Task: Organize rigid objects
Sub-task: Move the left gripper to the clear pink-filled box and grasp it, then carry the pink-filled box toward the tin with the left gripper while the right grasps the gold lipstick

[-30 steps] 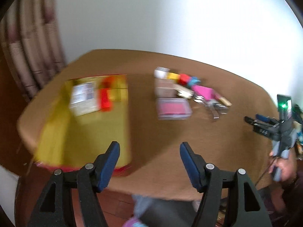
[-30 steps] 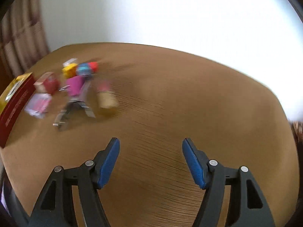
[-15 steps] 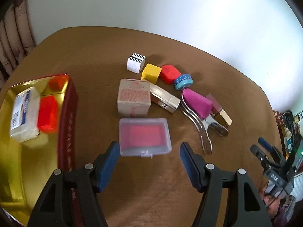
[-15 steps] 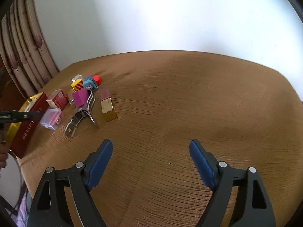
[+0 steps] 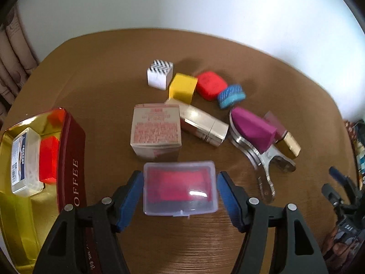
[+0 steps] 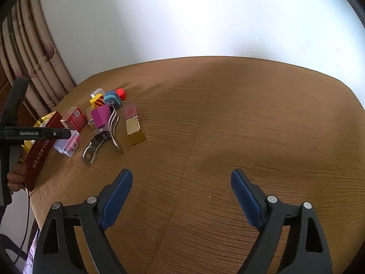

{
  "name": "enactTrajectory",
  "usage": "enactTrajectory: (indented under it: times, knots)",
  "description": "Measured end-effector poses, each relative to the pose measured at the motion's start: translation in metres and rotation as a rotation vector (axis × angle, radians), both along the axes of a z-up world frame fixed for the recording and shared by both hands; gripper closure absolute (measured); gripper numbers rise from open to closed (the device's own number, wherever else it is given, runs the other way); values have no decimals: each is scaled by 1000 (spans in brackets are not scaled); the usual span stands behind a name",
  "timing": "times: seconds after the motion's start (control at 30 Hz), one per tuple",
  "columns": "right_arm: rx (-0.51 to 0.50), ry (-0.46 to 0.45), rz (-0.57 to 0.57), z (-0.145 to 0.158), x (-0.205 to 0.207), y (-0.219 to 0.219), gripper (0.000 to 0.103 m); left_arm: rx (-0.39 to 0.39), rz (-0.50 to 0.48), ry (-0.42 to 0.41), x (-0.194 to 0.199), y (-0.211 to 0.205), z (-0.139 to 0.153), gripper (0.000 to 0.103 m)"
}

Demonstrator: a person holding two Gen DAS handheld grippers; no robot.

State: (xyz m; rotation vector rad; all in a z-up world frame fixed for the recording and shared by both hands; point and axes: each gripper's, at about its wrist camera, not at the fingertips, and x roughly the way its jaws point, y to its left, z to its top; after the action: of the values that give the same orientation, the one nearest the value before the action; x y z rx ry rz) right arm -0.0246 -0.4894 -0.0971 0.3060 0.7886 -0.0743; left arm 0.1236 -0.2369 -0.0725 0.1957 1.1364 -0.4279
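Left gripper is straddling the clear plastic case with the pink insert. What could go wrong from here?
The left gripper, jaws opening, brackets the clear case with little slack either side, so a pad may land on its rim and shove it. The printed carton sits right behind and could get bumped. The glossy lid may slip when squeezed.

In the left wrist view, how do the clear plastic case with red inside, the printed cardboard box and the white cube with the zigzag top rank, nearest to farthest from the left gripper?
1. Clear plastic case with red inside: between the opening jaws of the left gripper, apparently untouched.
2. Printed cardboard box: just behind the case.
3. White cube with zigzag top: farthest back.
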Motion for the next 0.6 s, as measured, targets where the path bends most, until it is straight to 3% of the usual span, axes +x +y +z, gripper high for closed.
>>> enactTrajectory:
  times: [0.17,0.37,0.6]
  knots:
    - [0,6,4,0,0,0,13,29,-29,18,-1,-7,-13,31]
    - [5,14,6,-1,-1,-2,11,-70,-16,58,4,3,-23,31]
    - [-6,5,17,2,-3,0,11,-98,7,27,-17,12,-21,31]
